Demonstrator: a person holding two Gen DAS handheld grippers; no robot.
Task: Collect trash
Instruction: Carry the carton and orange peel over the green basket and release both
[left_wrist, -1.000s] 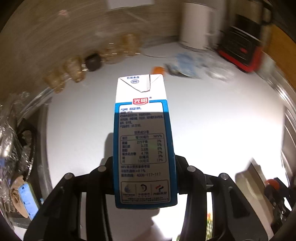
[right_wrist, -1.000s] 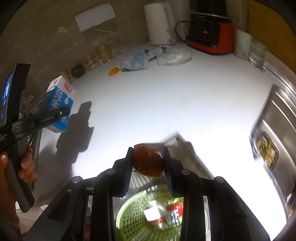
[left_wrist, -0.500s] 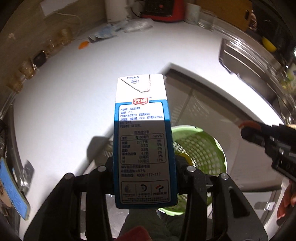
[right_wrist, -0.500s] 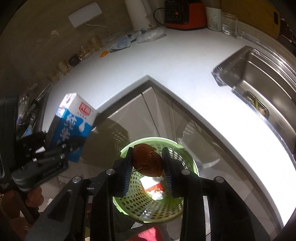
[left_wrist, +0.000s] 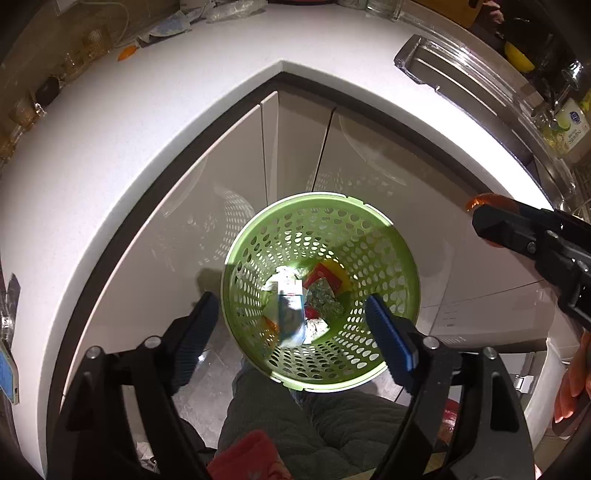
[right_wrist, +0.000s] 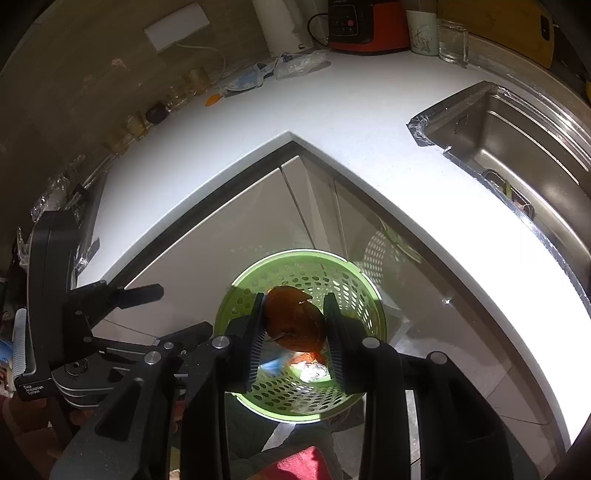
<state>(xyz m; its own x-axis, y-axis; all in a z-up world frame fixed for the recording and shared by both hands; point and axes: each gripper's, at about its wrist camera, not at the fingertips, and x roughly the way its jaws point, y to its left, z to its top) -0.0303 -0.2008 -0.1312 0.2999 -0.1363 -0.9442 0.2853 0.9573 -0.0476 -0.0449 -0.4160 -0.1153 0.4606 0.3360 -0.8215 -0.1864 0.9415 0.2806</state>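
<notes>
A green perforated basket (left_wrist: 317, 196) stands on the floor in front of the corner cabinet. My left gripper (left_wrist: 288, 301) hangs above it with its jaws opening and nothing pressed between the blue pads. The blue and white milk carton (left_wrist: 291, 317) shows blurred inside the basket among wrappers. My right gripper (right_wrist: 294, 299) is shut on a brown-orange peel piece (right_wrist: 295, 325) over the basket's (right_wrist: 295, 255) mouth. In the left wrist view it (left_wrist: 517, 236) comes in from the right, level with the rim. The left gripper's fingers (right_wrist: 140, 291) show at the left of the right wrist view.
The white counter (left_wrist: 147, 129) wraps around the corner above grey cabinet doors (left_wrist: 295, 147). A steel sink (right_wrist: 517, 129) is set into it on the right. Plastic wrappers (right_wrist: 295, 64), an orange scrap (right_wrist: 213, 99) and a red appliance (right_wrist: 365, 26) are at the back. A person's legs (left_wrist: 295, 424) are below.
Both grippers moved off the counter to above the basket. The left gripper opened and the milk carton dropped into the basket. The right gripper kept its hold on the brown piece.
</notes>
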